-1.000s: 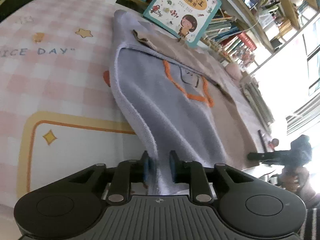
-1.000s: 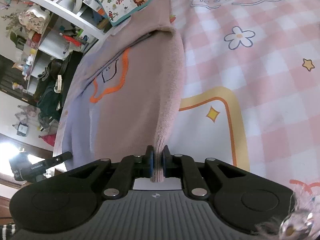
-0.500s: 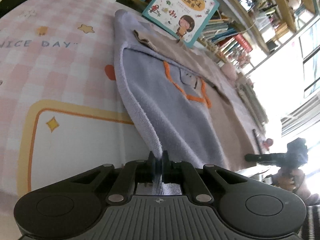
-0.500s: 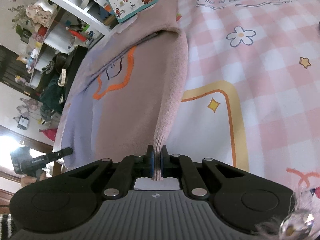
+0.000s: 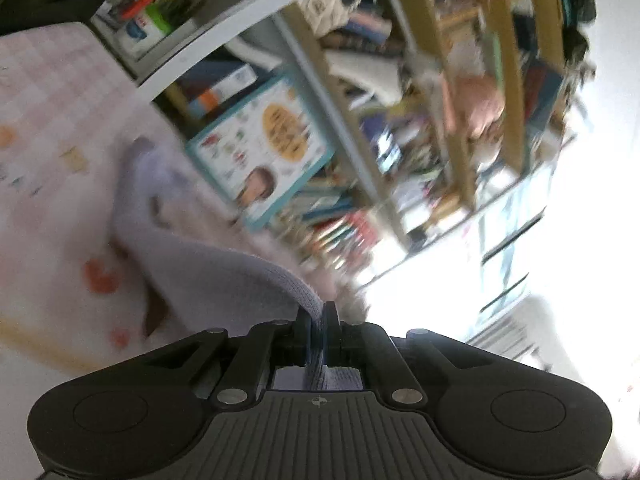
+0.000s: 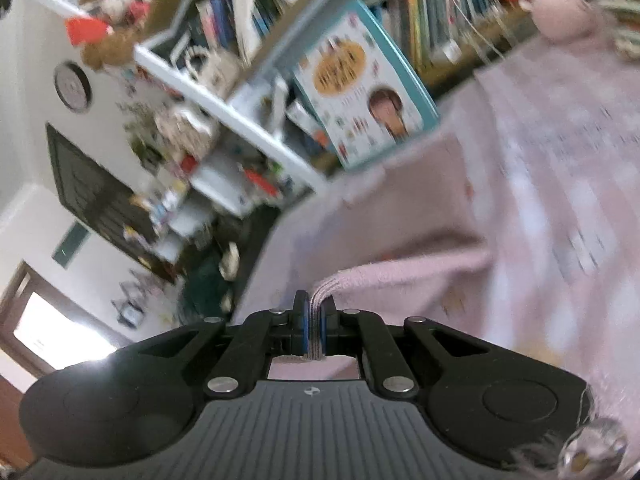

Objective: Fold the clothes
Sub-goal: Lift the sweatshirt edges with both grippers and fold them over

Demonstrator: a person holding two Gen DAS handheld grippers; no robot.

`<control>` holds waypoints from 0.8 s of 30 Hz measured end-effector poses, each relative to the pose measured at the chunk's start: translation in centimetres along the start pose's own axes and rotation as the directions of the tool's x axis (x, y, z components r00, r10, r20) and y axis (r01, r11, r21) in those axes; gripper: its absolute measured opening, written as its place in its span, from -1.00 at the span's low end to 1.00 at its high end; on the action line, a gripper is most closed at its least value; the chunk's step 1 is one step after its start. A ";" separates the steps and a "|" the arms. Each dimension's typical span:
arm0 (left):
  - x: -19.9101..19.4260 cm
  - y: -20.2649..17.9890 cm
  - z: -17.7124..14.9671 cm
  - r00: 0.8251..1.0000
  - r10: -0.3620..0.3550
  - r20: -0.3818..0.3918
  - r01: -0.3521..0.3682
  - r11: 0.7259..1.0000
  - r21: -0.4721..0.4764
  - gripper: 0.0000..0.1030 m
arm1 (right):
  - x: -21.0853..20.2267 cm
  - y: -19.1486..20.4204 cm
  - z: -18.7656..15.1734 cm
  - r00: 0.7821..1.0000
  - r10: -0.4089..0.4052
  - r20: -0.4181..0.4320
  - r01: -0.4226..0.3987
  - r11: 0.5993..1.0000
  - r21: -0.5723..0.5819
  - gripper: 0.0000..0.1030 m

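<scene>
Closest in, the left gripper (image 5: 319, 322) has its fingers (image 5: 303, 330) pressed together on the ribbed hem of the sweater (image 5: 224, 276), which on this side is pale lavender-grey; the cloth rises from the pink checked cover (image 5: 48, 128) in a hump up to the pinch, with a dark gap under its lifted edge; an orange mark on the cover sits just beside that edge. The right gripper (image 6: 315, 320) likewise has its fingers (image 6: 301, 322) clamped on the hem of the same garment, here its dusty pink half, the ribbed band standing between the blue pads; from there the knit slopes away and down across the cover (image 6: 560, 208), the far part still lying flat. Beyond the sweater's far end a teal-edged picture book (image 5: 260, 148) leans upright against the bookshelf (image 5: 420, 100); in the right view the book (image 6: 364, 88) stands just past the pink shoulder. Both views are smeared by blur; a round clock (image 6: 72, 86) hangs on the far wall.
</scene>
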State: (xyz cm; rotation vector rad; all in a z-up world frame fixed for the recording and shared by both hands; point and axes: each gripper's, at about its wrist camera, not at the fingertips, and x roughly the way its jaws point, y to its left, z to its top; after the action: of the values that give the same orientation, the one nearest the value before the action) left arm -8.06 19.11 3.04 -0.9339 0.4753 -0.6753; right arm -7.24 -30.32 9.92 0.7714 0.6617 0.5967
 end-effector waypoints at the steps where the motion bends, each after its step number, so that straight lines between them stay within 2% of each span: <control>1: 0.5 -0.1 0.6 1.000 -0.009 0.026 0.009 1.000 0.001 -0.93 | 0.5 0.2 0.8 1.000 0.012 0.027 -0.012 1.000 -0.003 -0.88; 6: 2.7 -0.1 4.1 0.992 -0.016 0.127 0.016 1.000 -0.004 -0.92 | 2.7 -0.2 4.4 0.990 0.043 0.137 -0.046 0.999 0.016 -0.88; 17: 5.6 2.5 8.1 0.991 0.055 0.119 -0.049 0.998 -0.046 -0.92 | 5.9 -2.4 8.5 0.984 0.014 0.180 -0.028 0.997 0.076 -0.88; 24: 8.5 4.7 10.0 0.982 0.145 0.119 -0.138 0.988 -0.065 -0.90 | 9.1 -3.5 10.2 0.977 -0.068 0.201 0.051 0.994 0.092 -0.88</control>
State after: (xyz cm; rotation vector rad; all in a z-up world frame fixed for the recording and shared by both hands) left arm 5.73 20.72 3.52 -0.9789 0.4482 -0.4748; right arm 6.90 -30.38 9.81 0.8781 0.5216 0.4290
